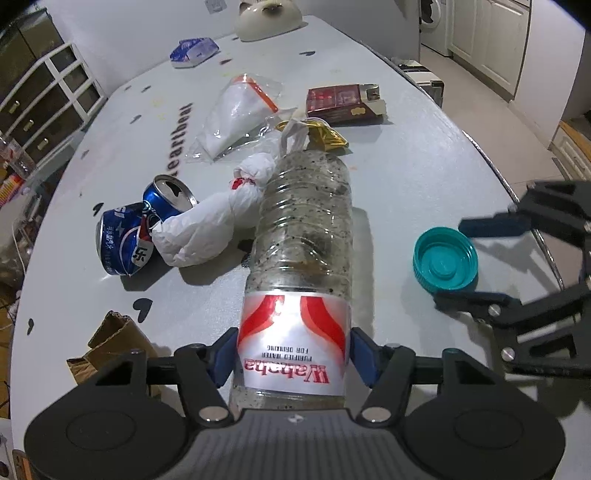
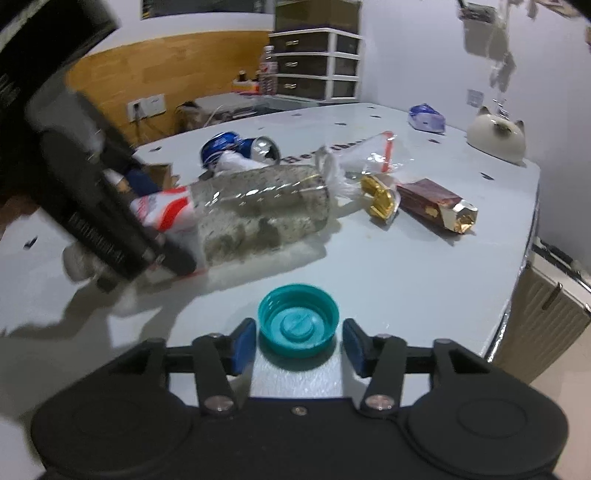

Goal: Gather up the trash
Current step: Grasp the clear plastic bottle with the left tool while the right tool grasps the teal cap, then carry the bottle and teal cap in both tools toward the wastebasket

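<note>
A clear, dirty plastic bottle (image 1: 306,221) with a red and white label lies on its side on the white table (image 1: 406,166). My left gripper (image 1: 293,356) is shut on its labelled end, a blue pad against each side. In the right wrist view the bottle (image 2: 258,206) shows with the left gripper (image 2: 92,206) blurred over that end. A teal bottle cap (image 2: 298,321) lies rim up between the pads of my open right gripper (image 2: 299,345), with a small gap on each side. From the left wrist, the cap (image 1: 445,260) sits between the right gripper's (image 1: 476,262) black fingers.
Beyond the bottle lie two crushed blue cans (image 1: 125,240), a knotted white bag (image 1: 210,225), a clear zip bag (image 1: 236,118), gold foil (image 1: 328,136) and a red cigarette box (image 1: 343,103). Torn cardboard (image 1: 110,347) is near left. A tissue pack (image 1: 194,51) and cat-shaped dish (image 1: 267,18) stand at the far edge.
</note>
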A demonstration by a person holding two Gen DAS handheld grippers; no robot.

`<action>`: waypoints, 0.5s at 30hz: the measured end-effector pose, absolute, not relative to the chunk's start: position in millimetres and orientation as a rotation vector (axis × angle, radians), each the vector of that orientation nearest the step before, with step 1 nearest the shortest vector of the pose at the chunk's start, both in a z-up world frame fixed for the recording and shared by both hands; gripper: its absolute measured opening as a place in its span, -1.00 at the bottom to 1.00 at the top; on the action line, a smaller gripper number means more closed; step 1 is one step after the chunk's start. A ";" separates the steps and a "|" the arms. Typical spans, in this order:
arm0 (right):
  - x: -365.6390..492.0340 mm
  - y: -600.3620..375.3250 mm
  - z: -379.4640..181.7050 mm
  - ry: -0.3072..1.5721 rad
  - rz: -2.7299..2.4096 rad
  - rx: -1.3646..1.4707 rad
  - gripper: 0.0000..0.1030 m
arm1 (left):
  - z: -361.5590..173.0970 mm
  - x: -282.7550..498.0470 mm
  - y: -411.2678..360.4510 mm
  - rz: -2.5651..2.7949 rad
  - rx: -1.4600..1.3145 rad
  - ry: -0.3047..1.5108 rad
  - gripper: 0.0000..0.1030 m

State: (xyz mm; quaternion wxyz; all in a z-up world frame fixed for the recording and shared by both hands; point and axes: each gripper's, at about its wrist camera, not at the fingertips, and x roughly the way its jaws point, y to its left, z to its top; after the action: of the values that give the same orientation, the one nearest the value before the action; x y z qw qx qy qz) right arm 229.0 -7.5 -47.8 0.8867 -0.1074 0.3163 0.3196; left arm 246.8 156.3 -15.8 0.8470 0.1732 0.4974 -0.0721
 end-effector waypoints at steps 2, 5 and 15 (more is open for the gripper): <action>233.9 -7.4 -49.0 0.666 0.654 -0.191 0.16 | -15.6 242.3 155.8 -0.151 0.359 1.036 0.22; 237.1 -4.0 -52.0 0.663 0.650 -0.198 -0.02 | -14.3 235.4 156.4 -0.153 0.329 1.017 0.22; 213.5 -19.1 -33.8 0.574 0.601 -0.135 -0.03 | 2.5 200.1 163.0 -0.122 0.159 0.875 0.20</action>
State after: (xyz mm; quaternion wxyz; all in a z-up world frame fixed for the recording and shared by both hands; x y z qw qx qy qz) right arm 213.5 -19.1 -33.8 0.9126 -0.0656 0.2786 0.2918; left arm 200.1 163.0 2.5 0.9010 0.0768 0.4229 -0.0588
